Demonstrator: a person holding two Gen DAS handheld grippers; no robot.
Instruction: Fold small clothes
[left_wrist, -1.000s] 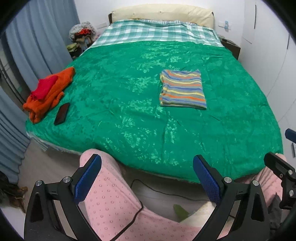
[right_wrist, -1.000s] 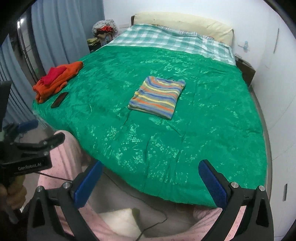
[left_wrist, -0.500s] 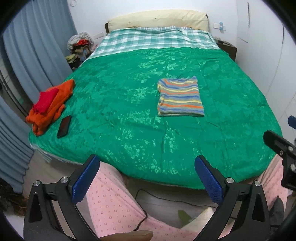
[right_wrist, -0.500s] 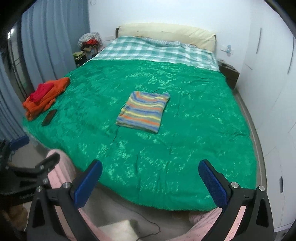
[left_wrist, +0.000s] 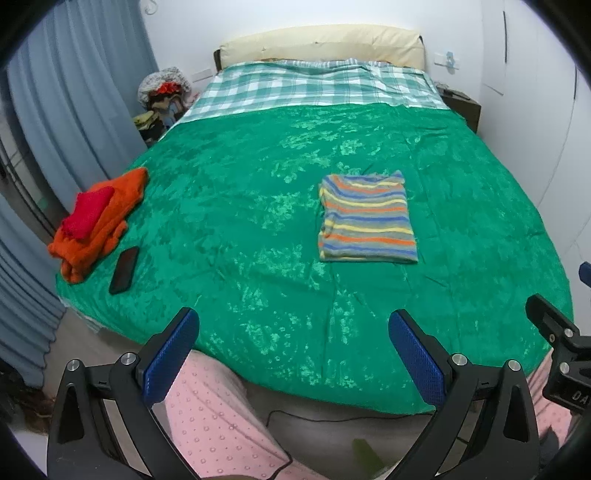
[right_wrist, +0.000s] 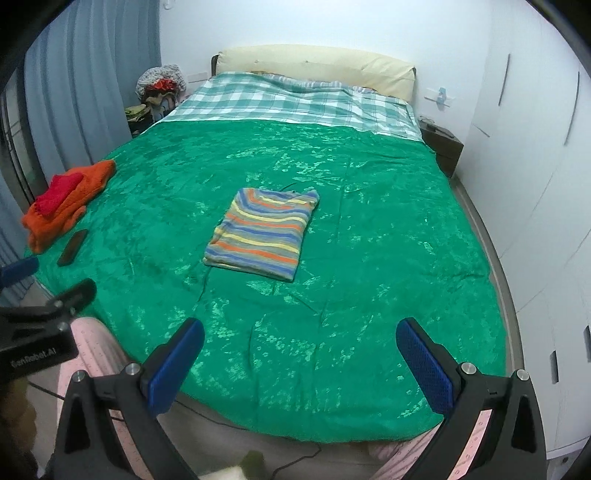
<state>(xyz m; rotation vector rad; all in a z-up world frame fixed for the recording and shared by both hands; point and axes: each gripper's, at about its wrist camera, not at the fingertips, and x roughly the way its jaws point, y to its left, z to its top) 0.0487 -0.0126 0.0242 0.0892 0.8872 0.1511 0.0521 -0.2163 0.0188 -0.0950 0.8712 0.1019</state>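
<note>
A folded striped top (left_wrist: 367, 218) lies flat in the middle of the green bedspread (left_wrist: 258, 206); it also shows in the right wrist view (right_wrist: 264, 233). A pile of orange and red clothes (left_wrist: 96, 218) sits at the bed's left edge, also in the right wrist view (right_wrist: 61, 201). My left gripper (left_wrist: 293, 354) is open and empty, held off the near edge of the bed. My right gripper (right_wrist: 300, 363) is open and empty, likewise short of the bed's near edge. Both are far from the top.
A black phone (left_wrist: 124, 269) lies beside the orange pile. A checked sheet (left_wrist: 314, 86) and pillow (left_wrist: 321, 42) are at the head. Curtains (left_wrist: 74, 92) hang left, white wardrobes (right_wrist: 535, 147) stand right. A nightstand (right_wrist: 441, 147) and a cable (left_wrist: 332, 419) on the floor.
Both grippers have risen and tilted up, so the bed sits lower and more fully in view. The striped top has not moved. Both grippers stay open.
</note>
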